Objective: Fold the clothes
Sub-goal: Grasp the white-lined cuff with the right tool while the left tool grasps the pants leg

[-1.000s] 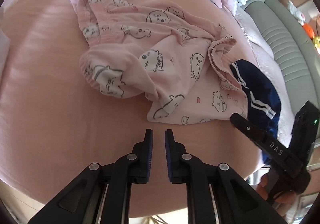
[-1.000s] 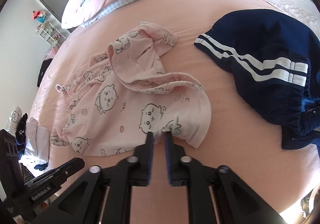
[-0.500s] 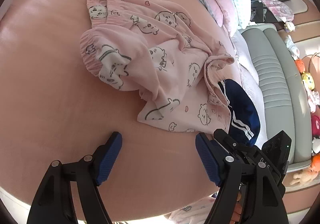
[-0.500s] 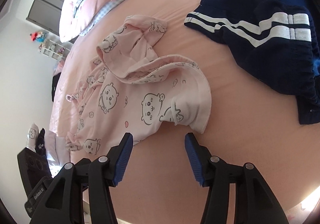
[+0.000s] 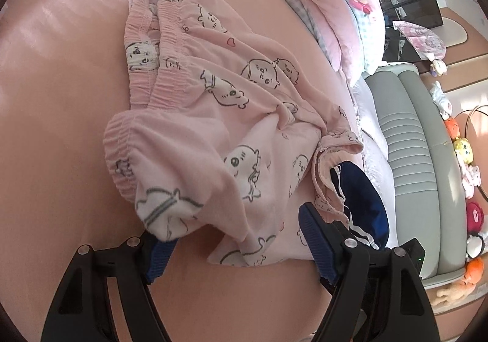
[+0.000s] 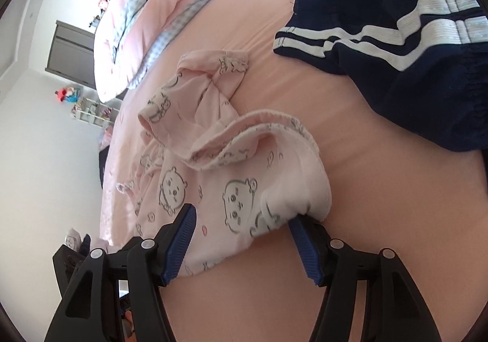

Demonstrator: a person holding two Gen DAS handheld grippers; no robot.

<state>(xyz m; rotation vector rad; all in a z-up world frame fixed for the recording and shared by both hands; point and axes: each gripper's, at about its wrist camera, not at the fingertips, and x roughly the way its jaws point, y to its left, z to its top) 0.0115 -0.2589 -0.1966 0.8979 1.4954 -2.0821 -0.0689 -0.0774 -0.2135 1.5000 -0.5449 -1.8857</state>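
Observation:
A crumpled pink garment (image 5: pixel 213 128) printed with cartoon animals lies on the pink bed sheet (image 5: pixel 61 159). My left gripper (image 5: pixel 238 250) is open, its blue pads astride the garment's near hem by the elastic cuff, not pressing it. In the right wrist view the same pink garment (image 6: pixel 231 177) has its other near corner between the pads of my right gripper (image 6: pixel 242 247). Those jaws are opening and not pinching the cloth. The right-hand fingertip (image 6: pixel 300 238) sits just under a fold.
Navy shorts with white stripes (image 6: pixel 396 46) lie on the sheet just beyond the pink garment. A pink and checked duvet (image 6: pixel 170 0) is piled at the head of the bed. A grey padded bench (image 5: pixel 411 159) with soft toys runs along one side.
Both grippers went from shut to wide open, rolled, and moved forward, so the garment's near edge now lies between each pair of pads.

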